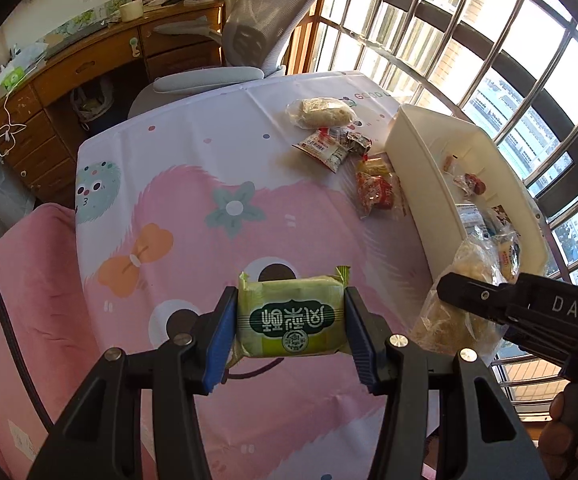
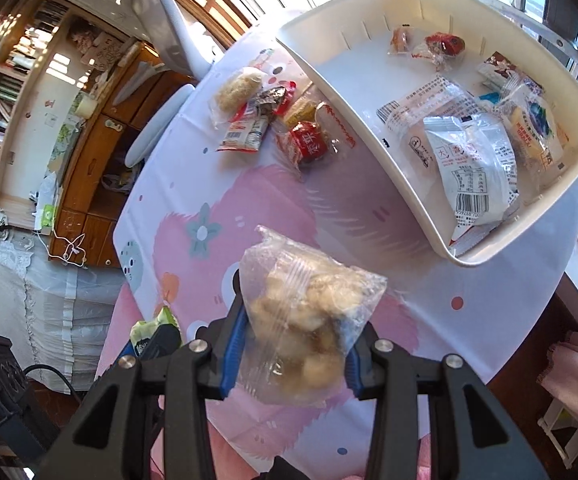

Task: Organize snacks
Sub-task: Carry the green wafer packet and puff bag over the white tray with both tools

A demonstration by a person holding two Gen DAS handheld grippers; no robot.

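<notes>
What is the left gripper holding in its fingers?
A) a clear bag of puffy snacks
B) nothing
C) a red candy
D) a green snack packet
D: in the left wrist view, the left gripper has its blue fingers pressed on both sides of the green snack packet; the clear bag of puffy snacks is in the right gripper instead.

A grey office chair [image 1: 265,20] stands beside a wooden desk [image 1: 89,64], near barred windows [image 1: 469,40].
</notes>
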